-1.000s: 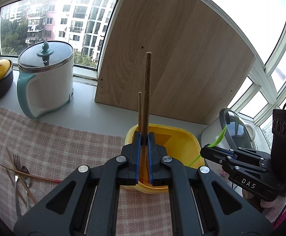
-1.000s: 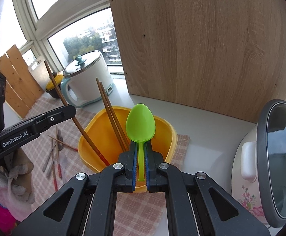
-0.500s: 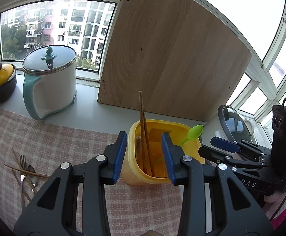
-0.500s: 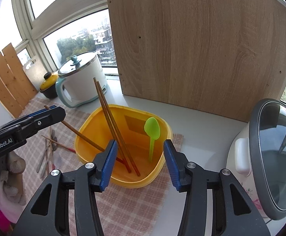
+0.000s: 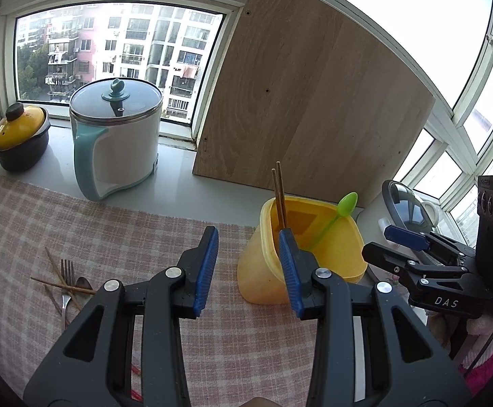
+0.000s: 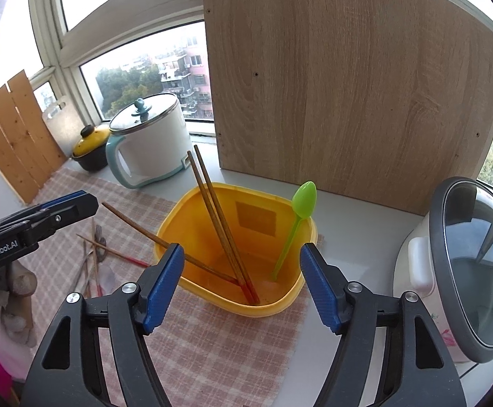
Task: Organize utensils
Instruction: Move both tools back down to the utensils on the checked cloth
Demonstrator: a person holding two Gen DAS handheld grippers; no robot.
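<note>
A yellow tub (image 6: 212,291) (image 5: 263,285) stands on the checked cloth. Wooden chopsticks (image 6: 222,224) (image 5: 279,196) and a green spoon (image 6: 294,224) (image 5: 343,205) lean inside it. My right gripper (image 6: 241,281) is open and empty, just in front of the tub. My left gripper (image 5: 249,266) is open and empty, to the left of the tub; it also shows at the left of the right wrist view (image 6: 73,203). A fork, spoon and chopsticks (image 5: 68,283) (image 6: 95,254) lie loose on the cloth further left.
A white and teal electric pot (image 5: 117,139) and a yellow-lidded black pot (image 5: 19,139) stand on the sill. A wooden board (image 6: 348,84) leans behind the tub. A rice cooker (image 6: 460,264) stands to its right. A checked cloth (image 5: 59,210) covers the counter.
Both grippers opened, dropping the chopstick and the green spoon into the tub, then drew back; the left one moved off to the left.
</note>
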